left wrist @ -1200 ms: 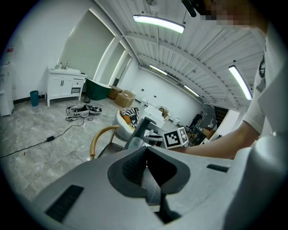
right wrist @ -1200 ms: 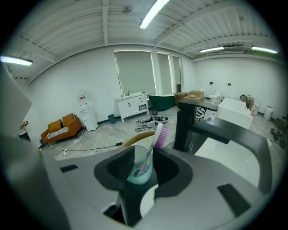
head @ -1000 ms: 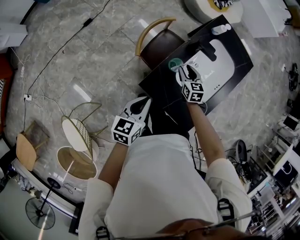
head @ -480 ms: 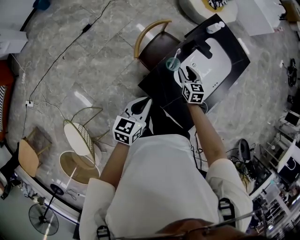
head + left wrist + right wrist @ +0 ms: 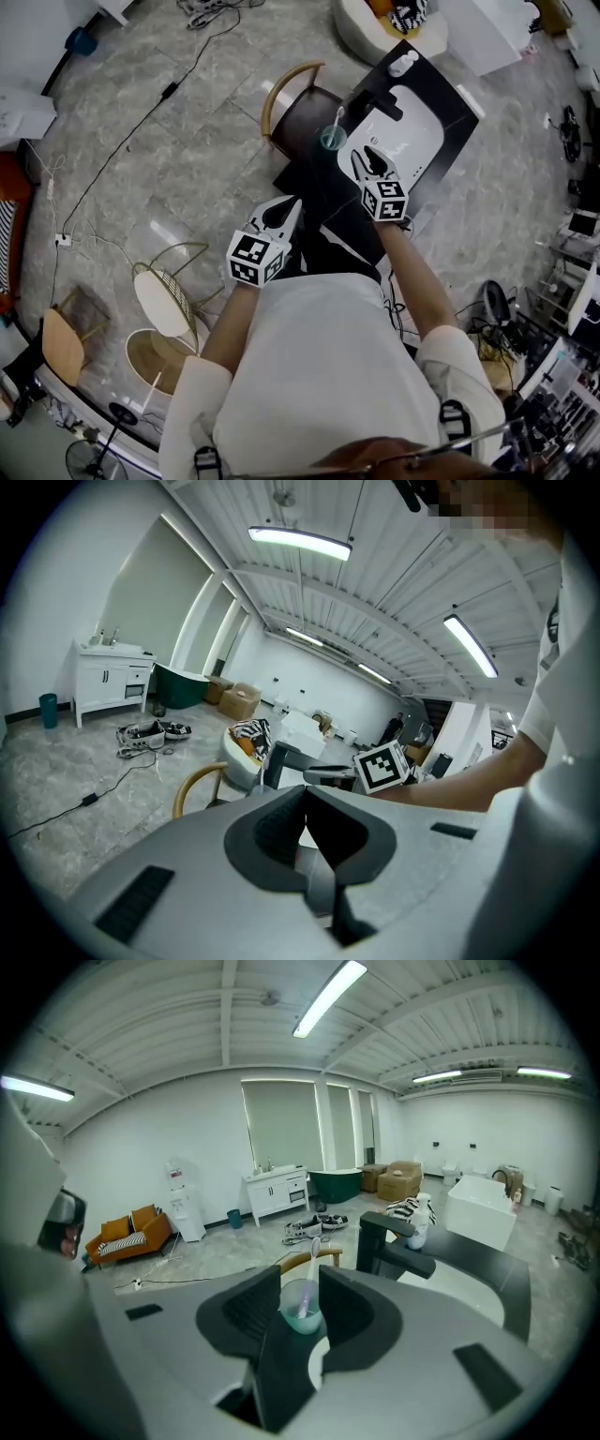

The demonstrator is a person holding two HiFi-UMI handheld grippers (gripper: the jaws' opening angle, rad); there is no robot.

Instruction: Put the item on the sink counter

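The translucent green toothbrush cup (image 5: 332,139) stands on the black sink table (image 5: 319,180) at upper centre, free just ahead of the closing, empty right tongs (image 5: 364,157), so placing seems done and a gentle retreat comes next, while the left tongs (image 5: 306,794) are closed on nothing.

A staged lab hall: black sink counter (image 5: 311,174), green bathtub (image 5: 335,1185), vanity (image 5: 277,1193), loose floor cables (image 5: 171,90).

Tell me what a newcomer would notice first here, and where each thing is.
A translucent teal cup holding a toothbrush stands on the black sink counter, beside the white basin. The right gripper hangs just short of it, jaws closing with nothing gripped between them. A wooden-backed chair stands beyond the counter.
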